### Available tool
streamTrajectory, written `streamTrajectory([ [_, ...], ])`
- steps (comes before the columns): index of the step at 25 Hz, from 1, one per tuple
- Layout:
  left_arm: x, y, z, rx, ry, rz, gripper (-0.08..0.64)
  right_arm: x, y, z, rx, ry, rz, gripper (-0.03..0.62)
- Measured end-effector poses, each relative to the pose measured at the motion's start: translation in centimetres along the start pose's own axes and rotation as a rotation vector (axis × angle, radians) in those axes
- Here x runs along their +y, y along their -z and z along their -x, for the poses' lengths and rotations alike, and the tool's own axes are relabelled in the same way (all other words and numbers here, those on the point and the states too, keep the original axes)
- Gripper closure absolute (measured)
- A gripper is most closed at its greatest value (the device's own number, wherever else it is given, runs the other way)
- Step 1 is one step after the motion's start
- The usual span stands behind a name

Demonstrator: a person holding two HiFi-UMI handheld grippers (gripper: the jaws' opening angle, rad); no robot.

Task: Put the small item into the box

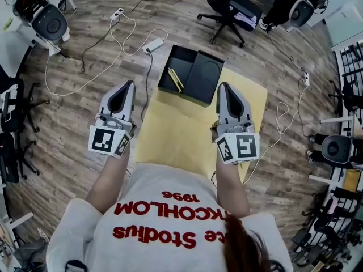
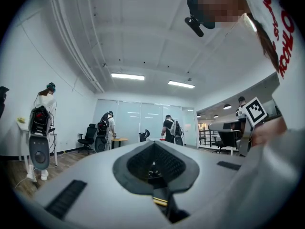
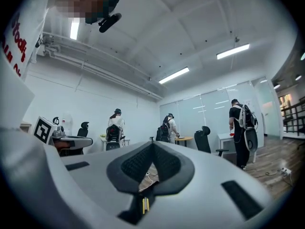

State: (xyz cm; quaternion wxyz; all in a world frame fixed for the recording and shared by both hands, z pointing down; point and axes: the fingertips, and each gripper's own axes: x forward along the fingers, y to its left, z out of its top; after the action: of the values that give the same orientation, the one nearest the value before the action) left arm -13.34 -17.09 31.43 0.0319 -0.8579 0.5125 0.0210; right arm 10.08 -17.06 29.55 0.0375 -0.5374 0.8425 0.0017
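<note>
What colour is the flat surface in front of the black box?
The surface is pale yellow; the head view shows it best.

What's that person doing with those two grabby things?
A person stands over a yellow surface, holding a gripper in each hand. The left gripper and the right gripper both point level, with fingers closed and nothing in them. At the far end of the surface sits an open black box with thin yellow sticks lying inside. Neither gripper touches the box.
</note>
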Motion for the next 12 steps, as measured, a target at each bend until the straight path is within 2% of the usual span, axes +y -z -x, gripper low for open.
streamTrajectory([
  [12, -1.5, -0.3, -0.3, -0.014, 0.026, 0.000, 0.554, -0.2, -0.3, 1.2, -0.007, 0.004, -0.008, 0.588],
])
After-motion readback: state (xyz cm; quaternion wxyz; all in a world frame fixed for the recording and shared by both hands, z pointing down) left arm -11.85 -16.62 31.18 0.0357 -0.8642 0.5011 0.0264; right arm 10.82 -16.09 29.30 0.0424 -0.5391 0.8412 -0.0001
